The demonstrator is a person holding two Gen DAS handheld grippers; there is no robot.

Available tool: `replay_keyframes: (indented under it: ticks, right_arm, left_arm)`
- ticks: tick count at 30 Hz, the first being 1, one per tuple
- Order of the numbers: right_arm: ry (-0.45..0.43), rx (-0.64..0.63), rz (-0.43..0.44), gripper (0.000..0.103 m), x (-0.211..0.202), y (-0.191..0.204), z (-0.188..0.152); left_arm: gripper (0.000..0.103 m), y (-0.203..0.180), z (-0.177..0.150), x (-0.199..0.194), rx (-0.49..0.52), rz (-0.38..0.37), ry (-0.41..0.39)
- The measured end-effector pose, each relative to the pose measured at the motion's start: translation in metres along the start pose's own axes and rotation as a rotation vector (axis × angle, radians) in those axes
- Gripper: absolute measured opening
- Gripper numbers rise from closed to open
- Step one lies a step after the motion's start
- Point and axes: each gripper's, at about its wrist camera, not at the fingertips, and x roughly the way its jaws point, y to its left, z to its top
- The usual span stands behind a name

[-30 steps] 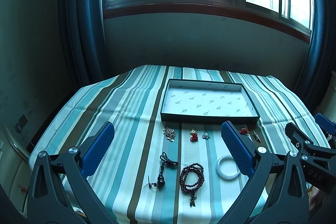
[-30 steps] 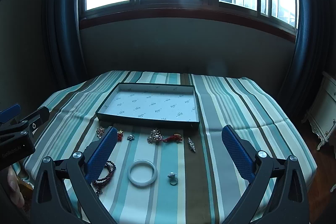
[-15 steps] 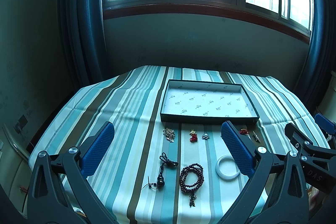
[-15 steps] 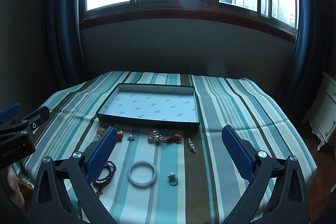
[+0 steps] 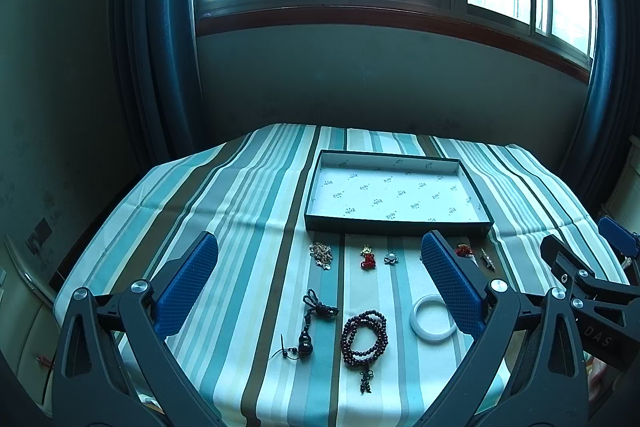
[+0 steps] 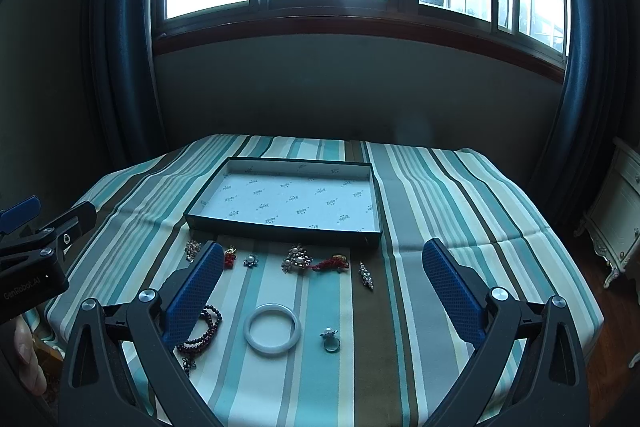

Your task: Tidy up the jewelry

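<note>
Nothing had shifted since the earlier frames: left gripper (image 5: pixel 318 285) and right gripper (image 6: pixel 320 287) both stayed spread wide (holding nothing) above the white jade bangle (image 6: pixel 272 327).

From the right wrist view, "GenRobot.AI" reads in pale letters on the left gripper (image 6: pixel 24 219) body, left of the fingers. From the left wrist view, "DAS" shows on the right gripper (image 5: pixel 588 259). The tray (image 5: pixel 394 223) lining's small print is unreadable.

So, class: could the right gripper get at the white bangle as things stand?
Probably yes. The right gripper is open, and the white bangle lies flat on the tablecloth just ahead between its fingers, with nothing over it.
</note>
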Motion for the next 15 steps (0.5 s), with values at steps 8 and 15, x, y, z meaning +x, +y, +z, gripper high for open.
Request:
replay_keyframes:
  ticks: [8, 15]
  right_arm:
    - [-0.001, -0.001, 0.0, 0.099, -0.0003, 0.0011, -0.001]
    - [0.006, 0.002, 0.002, 0.099, 0.0029, 0.0015, -0.0011]
  left_arm:
    - [0.101, -0.0011, 0.0, -0.0005, 0.0, -0.002, -0.001]
    - [0.101, 0.0019, -0.0035, 0.0022, -0.003, -0.002, 0.006]
